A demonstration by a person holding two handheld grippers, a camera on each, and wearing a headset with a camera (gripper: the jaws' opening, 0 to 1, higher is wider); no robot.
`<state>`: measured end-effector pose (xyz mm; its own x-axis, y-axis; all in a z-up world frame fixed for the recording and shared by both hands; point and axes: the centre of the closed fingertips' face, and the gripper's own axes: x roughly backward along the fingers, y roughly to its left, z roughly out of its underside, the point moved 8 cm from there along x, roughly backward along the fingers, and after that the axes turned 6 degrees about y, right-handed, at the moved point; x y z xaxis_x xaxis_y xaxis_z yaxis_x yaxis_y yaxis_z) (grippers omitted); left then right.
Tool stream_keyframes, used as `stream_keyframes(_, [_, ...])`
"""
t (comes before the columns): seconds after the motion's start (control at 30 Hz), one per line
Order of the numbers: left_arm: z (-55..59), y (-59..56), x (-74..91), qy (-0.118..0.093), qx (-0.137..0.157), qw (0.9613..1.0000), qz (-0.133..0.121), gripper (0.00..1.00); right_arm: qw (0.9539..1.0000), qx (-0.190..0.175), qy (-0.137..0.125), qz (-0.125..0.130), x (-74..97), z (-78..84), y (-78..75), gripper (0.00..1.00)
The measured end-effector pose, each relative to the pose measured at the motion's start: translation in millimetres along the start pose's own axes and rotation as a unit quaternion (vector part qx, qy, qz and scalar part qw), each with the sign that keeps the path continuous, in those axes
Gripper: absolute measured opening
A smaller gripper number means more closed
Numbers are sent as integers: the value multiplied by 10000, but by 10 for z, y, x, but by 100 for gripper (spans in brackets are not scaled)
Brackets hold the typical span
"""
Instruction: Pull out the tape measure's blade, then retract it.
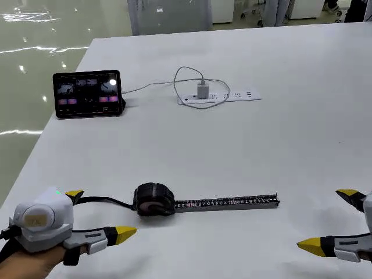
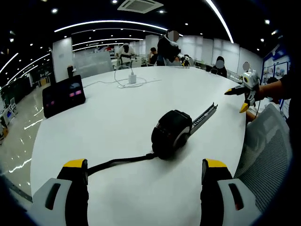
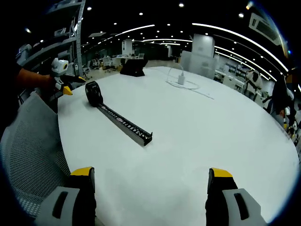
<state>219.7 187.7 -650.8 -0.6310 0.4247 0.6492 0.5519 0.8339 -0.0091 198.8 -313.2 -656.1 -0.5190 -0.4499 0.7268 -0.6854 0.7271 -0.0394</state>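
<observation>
A black tape measure (image 1: 154,199) lies on the white table, its blade (image 1: 228,202) drawn out to the right and lying flat. Its black wrist strap (image 1: 104,200) trails left. My left gripper (image 1: 103,214) stands open just left of the case, with the strap between its yellow fingertips. The left gripper view has the case (image 2: 172,132) ahead, clear of both jaws. My right gripper (image 1: 331,220) is open at the right edge, beyond the blade's end. From the right gripper view the blade tip (image 3: 145,138) lies ahead to the left, untouched.
A dark tablet (image 1: 88,93) stands at the back left. A white power strip (image 1: 221,96) with a plugged charger and looped cable lies at the back middle. The table's left edge (image 1: 40,139) runs close to my left gripper. People stand beyond the far side.
</observation>
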Motion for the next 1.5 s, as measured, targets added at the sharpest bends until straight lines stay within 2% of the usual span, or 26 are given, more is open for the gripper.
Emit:
stream_keyframes(0.07, [35,3,13,-9,15,10000,2,99,10000,26,40,18,34,35,-22,99])
stream_keyframes(0.2, [110,26,55,58,61,10000,-55,99,9997,-223,7,57,99,115,-62,99])
stream_keyframes(0.43, [151,31,81,81,87,9998,-146,99,9999,-107,98,24,97,185,33,99])
stream_keyframes(0.7, [118,-10,60,52,51,9999,-99,99,9999,-83,127,-32,107,206,51,99])
stream_keyframes(0.93, [69,31,40,33,52,10000,-41,99,9999,-69,108,13,127,202,61,99])
stream_keyframes(1.1, [75,37,9,80,-3,10000,-19,99,9999,-86,101,27,148,217,55,99])
stream_keyframes(1.4, [46,-36,1,73,-6,10000,6,99,9998,-55,130,108,163,233,27,99])
stream_keyframes(1.5, [8,-75,-1,135,-117,9998,20,99,9998,3,120,130,178,218,13,99])
